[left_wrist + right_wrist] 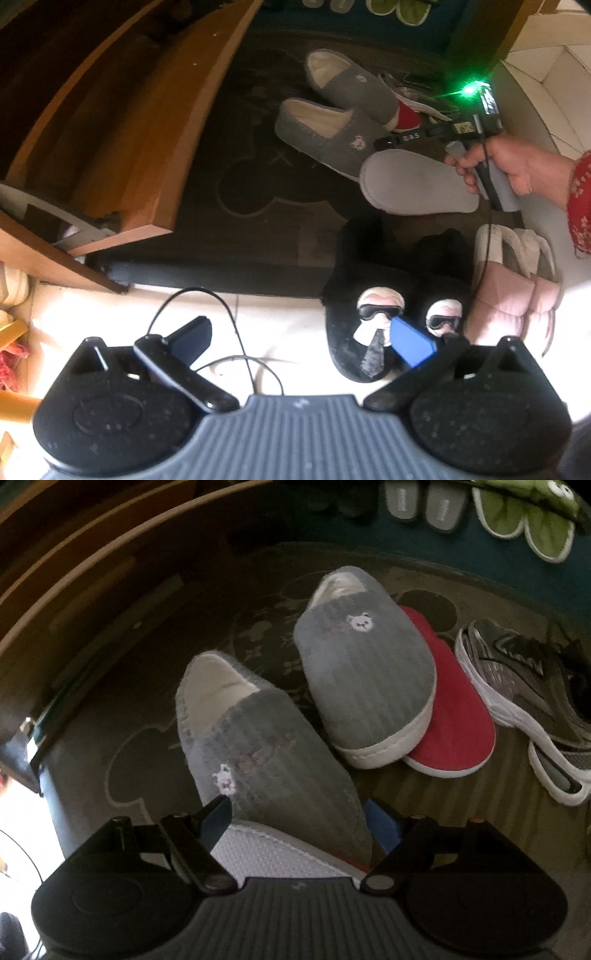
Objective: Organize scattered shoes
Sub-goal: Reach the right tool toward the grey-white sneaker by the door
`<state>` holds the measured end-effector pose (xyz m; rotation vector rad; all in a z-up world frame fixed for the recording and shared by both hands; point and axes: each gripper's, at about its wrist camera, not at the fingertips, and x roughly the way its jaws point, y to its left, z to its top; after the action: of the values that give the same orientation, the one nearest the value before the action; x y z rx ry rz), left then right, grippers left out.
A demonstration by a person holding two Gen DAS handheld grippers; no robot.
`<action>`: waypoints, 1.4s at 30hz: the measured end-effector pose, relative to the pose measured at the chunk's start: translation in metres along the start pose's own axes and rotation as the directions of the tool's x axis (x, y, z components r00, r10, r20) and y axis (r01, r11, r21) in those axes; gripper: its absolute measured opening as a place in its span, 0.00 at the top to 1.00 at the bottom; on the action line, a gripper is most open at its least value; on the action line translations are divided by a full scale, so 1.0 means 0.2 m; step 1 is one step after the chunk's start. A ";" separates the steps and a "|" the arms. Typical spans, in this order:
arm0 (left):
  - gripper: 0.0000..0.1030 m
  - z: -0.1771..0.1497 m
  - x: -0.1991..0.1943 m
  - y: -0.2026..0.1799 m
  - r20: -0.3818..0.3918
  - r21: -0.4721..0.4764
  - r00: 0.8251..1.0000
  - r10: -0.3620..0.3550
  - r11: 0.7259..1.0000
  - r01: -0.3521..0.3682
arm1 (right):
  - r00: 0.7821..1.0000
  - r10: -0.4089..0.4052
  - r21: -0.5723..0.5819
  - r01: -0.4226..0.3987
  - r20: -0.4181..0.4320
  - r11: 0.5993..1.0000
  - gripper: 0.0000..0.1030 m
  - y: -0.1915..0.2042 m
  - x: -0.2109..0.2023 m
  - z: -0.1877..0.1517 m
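Two grey slippers lie on a dark mat: the near one [258, 738] [325, 133] and the far one [365, 672] [351, 81], which rests on a red slipper [454, 705]. My right gripper [299, 819] is open, its fingers on either side of the near grey slipper's toe, over a white upturned sole [280, 853] [417, 184]. It also shows in the left wrist view [436, 136], held by a hand. My left gripper [303, 339] is open and empty above white floor tiles, beside a pair of black face-patterned slippers [373, 317].
Pink slippers [517, 288] lie right of the black pair. Grey sneakers [524, 694] lie right of the red slipper. Green slippers [528, 520] and grey sandals [424, 502] lie at the far side. A wooden shelf unit [155, 122] stands on the left.
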<state>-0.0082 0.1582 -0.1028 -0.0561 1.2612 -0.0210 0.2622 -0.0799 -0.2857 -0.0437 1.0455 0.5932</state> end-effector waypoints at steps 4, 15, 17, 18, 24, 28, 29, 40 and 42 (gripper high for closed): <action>0.00 0.01 0.00 0.01 -0.002 -0.016 1.000 -0.001 1.000 0.001 | 1.000 -0.018 0.009 0.018 0.020 1.000 0.23 -0.02 -0.02 0.00; 0.00 0.05 0.03 0.01 -0.007 -0.031 1.000 0.002 1.000 -0.002 | 0.974 -0.214 0.092 0.207 0.077 0.974 0.38 -0.32 -0.11 0.04; 0.00 0.07 0.04 0.00 -0.008 -0.028 1.000 0.006 1.000 -0.006 | 0.962 -0.256 0.121 0.244 0.095 0.962 0.39 -0.40 -0.13 0.06; 0.00 0.08 0.05 0.00 -0.008 -0.025 1.000 0.008 1.000 -0.008 | 0.957 -0.271 0.131 0.257 0.101 0.957 0.40 -0.42 -0.14 0.07; 0.00 0.13 0.09 -0.02 -0.019 -0.027 1.000 0.003 1.000 -0.004 | 0.930 -0.341 0.155 0.320 0.136 0.935 0.45 -0.59 -0.16 0.13; 0.00 0.16 0.11 -0.03 -0.026 -0.031 1.000 -0.004 1.000 0.003 | 0.922 -0.351 0.141 0.330 0.163 0.933 0.45 -0.62 -0.14 0.16; 0.00 0.17 0.11 -0.03 -0.027 -0.032 1.000 -0.007 0.999 0.006 | 0.920 -0.353 0.137 0.333 0.169 0.933 0.45 -0.63 -0.14 0.17; 0.00 0.22 0.17 -0.03 -0.049 -0.032 0.999 -0.015 0.999 0.013 | 0.907 -0.378 0.068 0.371 0.187 0.926 0.47 -0.68 -0.07 0.25; 0.00 0.23 0.17 -0.03 -0.042 -0.033 0.999 -0.015 0.999 0.014 | 0.910 -0.383 0.038 0.382 0.158 0.923 0.47 -0.68 -0.04 0.25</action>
<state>0.0466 0.1525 -0.1204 -0.0935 1.3036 -0.0143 0.3652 -0.1823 -0.2859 -0.1884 0.8484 0.2306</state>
